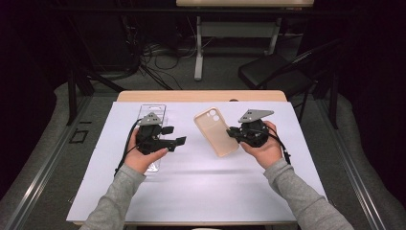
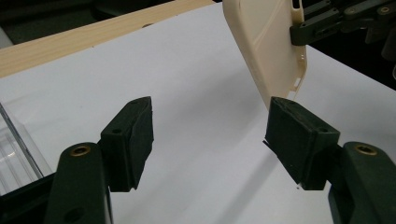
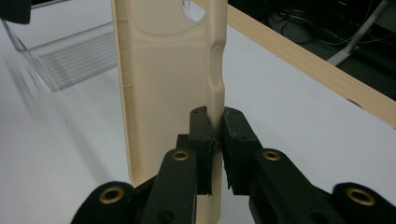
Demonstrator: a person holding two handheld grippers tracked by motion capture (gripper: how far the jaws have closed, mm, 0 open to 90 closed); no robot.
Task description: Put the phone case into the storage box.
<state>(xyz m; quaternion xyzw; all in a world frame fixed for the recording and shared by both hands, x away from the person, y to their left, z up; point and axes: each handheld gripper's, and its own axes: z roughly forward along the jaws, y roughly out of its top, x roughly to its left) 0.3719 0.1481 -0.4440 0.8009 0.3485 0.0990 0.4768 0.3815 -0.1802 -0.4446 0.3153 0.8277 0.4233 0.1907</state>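
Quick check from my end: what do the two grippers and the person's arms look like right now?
Both are black two-jaw tools: the left gripper and the right gripper each carry a grey three-cornered plate on top and trail a black cable. Brass-coloured rivets sit at the jaw pivots, with blocky black pads. The person wears grey long sleeves.

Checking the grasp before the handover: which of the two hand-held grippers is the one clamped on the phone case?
The right hand-held gripper: its jaws pinch the beige phone case by its side edge. The left hand-held gripper is open, holding nothing.
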